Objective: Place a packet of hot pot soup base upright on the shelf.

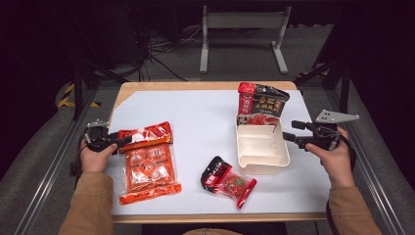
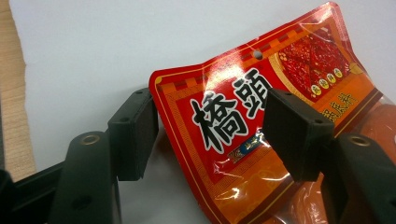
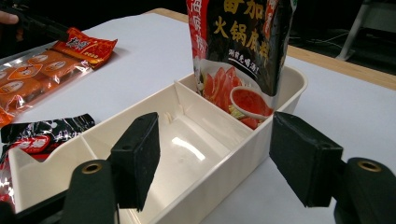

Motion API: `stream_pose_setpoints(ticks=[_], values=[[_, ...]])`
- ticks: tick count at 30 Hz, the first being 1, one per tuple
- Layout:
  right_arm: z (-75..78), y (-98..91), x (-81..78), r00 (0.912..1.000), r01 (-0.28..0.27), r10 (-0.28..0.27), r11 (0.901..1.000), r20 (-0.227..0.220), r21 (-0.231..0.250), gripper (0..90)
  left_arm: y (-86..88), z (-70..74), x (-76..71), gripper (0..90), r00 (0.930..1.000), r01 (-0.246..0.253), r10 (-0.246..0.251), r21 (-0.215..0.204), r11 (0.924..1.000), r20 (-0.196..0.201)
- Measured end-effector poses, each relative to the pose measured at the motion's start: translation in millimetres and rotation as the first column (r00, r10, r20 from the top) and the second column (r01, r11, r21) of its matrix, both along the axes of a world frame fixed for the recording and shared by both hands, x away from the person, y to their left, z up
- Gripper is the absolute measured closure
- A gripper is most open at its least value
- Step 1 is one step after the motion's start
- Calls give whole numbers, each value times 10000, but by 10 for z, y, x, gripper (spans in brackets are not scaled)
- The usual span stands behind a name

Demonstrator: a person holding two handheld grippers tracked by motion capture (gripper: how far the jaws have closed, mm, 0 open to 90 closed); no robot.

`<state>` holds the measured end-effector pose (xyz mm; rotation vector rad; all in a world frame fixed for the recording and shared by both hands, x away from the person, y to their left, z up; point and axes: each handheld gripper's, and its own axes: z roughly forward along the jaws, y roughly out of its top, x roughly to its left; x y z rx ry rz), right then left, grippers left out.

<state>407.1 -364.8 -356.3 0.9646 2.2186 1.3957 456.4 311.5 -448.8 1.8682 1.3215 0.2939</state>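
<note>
A large orange-red snack packet (image 1: 147, 164) lies flat at the table's left. My left gripper (image 1: 125, 140) is open at its top-left corner. In the left gripper view the packet's printed header (image 2: 219, 116) curls up between the two pads, which stand apart from each other. A cream divided tray (image 1: 264, 159) sits at the right, and a black and red pouch (image 1: 262, 103) stands upright in its far compartment. My right gripper (image 1: 289, 132) is open at the tray's right wall (image 3: 233, 163), one jaw over the inside and one outside. A small black and red packet (image 1: 227, 181) lies in front of the tray.
A white sheet (image 1: 195, 122) covers the wooden table (image 1: 210, 85), whose edges show at the back and front. The tray's middle compartment (image 3: 187, 144) holds nothing. A grey metal stand (image 1: 242, 29) and cables lie on the floor beyond the table.
</note>
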Motion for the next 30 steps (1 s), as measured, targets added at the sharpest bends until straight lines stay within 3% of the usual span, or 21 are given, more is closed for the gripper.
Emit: stream_pose_setpoints(ticks=[4,12,21,26,30], values=[[-3,4,1,10000,-25,25,10000,-20,23,338,13,-27,8,381,9998,170,-172,-153,9997,-135],[3,4,1,10000,-59,59,10000,27,39,335,-14,-24,2,519,9980,615,-618,-331,9976,-96],[9,18,-3,9998,-162,162,9999,82,46,332,-34,-76,25,672,9983,342,-351,-200,9992,-461],[7,24,-1,9998,-183,182,9998,87,17,332,-19,-94,25,800,9989,163,-172,-221,9996,-432],[8,28,-2,9998,-195,195,9998,97,13,331,-26,-87,20,842,9992,140,-146,-147,9998,-381]])
